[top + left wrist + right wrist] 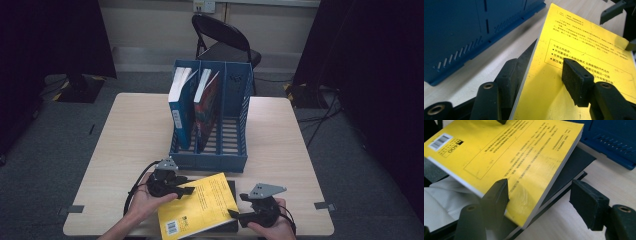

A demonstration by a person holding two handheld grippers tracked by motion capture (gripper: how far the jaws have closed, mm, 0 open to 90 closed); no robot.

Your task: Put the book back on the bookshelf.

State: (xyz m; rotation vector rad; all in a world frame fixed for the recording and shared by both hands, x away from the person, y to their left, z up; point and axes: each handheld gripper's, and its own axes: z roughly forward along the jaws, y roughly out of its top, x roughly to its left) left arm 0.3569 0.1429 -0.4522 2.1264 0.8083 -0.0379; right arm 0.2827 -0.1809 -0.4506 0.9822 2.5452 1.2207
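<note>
A yellow book [199, 206] is seen tilted at the near edge of the pale wooden surface [135, 130], its back cover with a barcode turned upward. It rests partly on a black book [231, 187] that lies flat beneath it, and it sits just in front of a blue file rack [235, 125].

The left gripper [186, 190] is held at the book's left edge. In the left gripper view the yellow book [584, 55] is seen between the two jaws, one jaw lying on the printed cover and the other below the page edge. Whether both pads press on the book cannot be told from the pictures.

The right gripper [235, 215] is held at the book's right edge. In the right gripper view the yellow book [506, 152] is met by one jaw on the cover near its corner, while the other jaw stands apart from the book over the bare surface [564, 220]; these jaws are released and nothing is clamped by them. The black book [574, 162] is seen below the yellow one, jutting out past its edge.

In the file rack, a blue book [181, 102] is stood in the left compartment and a red-covered book [206, 107] in the middle one. A black folding chair [222, 40] is placed beyond the surface.
</note>
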